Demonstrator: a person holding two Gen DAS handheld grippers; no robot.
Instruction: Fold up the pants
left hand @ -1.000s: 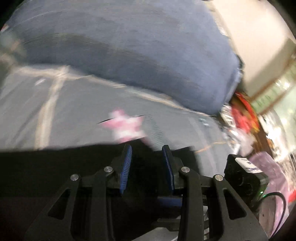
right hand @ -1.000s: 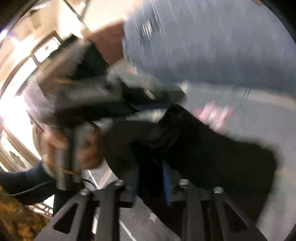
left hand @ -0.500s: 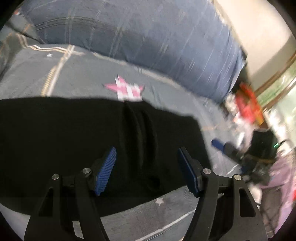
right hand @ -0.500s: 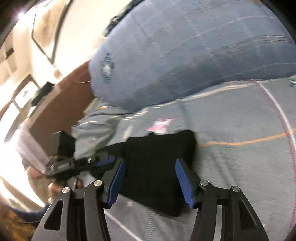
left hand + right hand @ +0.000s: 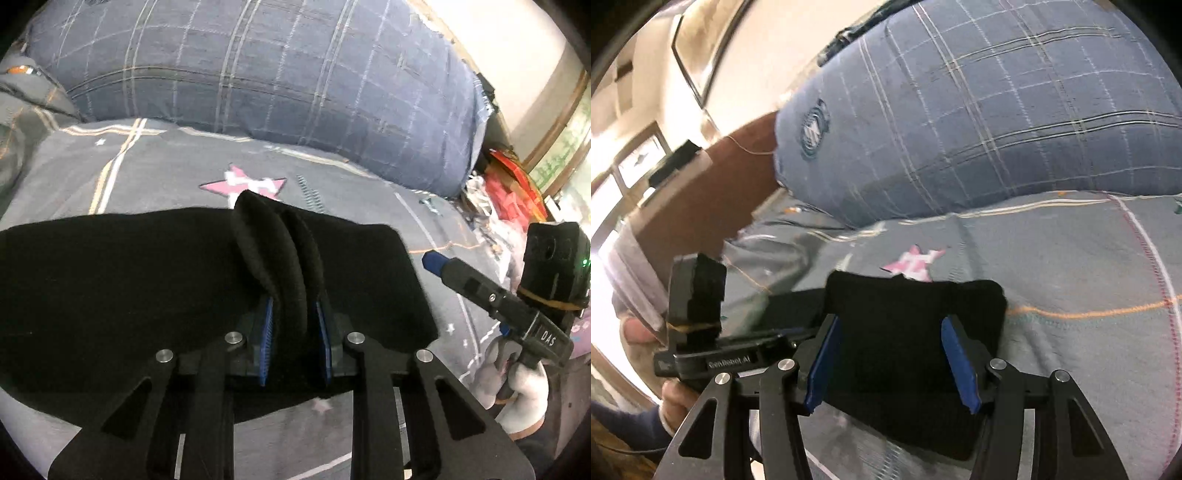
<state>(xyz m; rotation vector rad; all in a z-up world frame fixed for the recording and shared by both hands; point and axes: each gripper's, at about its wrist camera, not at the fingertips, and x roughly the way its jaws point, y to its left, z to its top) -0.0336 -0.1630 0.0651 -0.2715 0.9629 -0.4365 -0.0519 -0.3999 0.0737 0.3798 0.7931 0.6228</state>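
Note:
The black pants lie folded on the grey bed cover. My left gripper is shut on a raised pinch of the pants' fabric, which bulges up between the blue pads. In the right wrist view the pants lie as a dark block just beyond my right gripper, which is open with its blue pads wide apart over the cloth and empty. The right gripper also shows in the left wrist view at the pants' right edge.
A large blue plaid pillow lies along the back of the bed. A pink star patch is on the cover behind the pants. Red clutter sits off the bed's right side. A brown headboard is at the left.
My left gripper has closed on a fold of the pants, having been open half a second ago. My right gripper let go and stays open over the pants.

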